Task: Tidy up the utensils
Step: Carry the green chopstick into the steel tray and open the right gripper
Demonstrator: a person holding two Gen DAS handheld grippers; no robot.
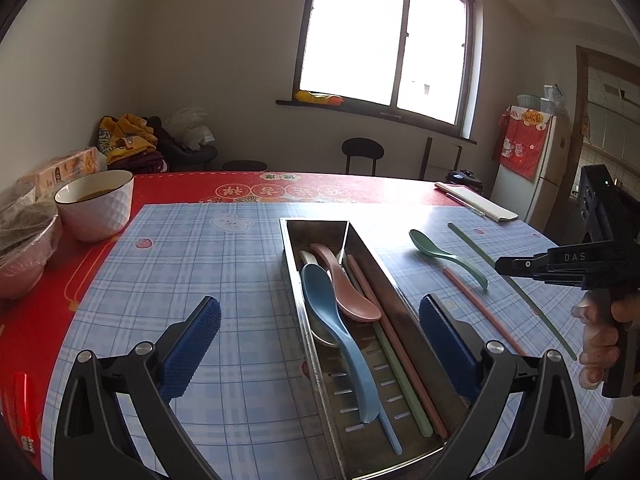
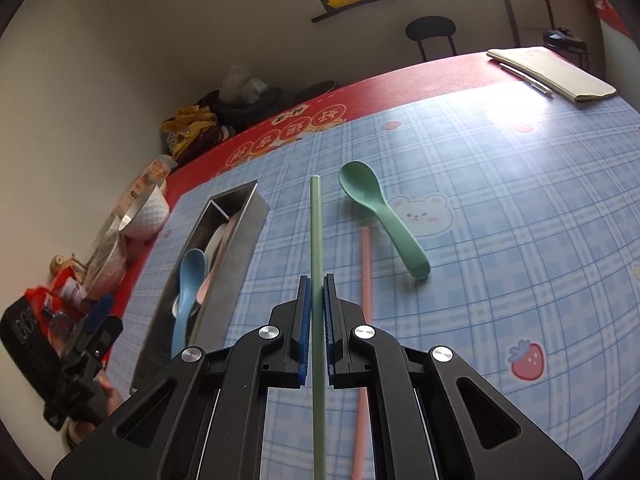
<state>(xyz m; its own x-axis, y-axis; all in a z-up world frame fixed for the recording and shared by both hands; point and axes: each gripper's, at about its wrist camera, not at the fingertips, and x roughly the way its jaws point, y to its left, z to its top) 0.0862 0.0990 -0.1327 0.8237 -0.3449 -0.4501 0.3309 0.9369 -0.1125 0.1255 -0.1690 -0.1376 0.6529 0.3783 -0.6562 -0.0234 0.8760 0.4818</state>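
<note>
While the right gripper (image 2: 316, 316) clamps the green chopstick (image 2: 315, 224), lay it lengthwise into the steel tray (image 2: 240, 248), beside its mate; left gripper (image 1: 320, 344) gapes wide, empty, over the tray.

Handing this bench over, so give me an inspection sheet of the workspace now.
Surface: blue checked mat on a red tablecloth.
Job's things: metal tray holds blue spoon, pink spoon and sticks; green spoon and pink chopstick lie on the mat.
Clutter: white bowl, notebook.
Grippers: left claw open over the tray; right claw shut on green chopstick.
Cables: nothing seen.
Surroundings: window, fridge, stool.
</note>
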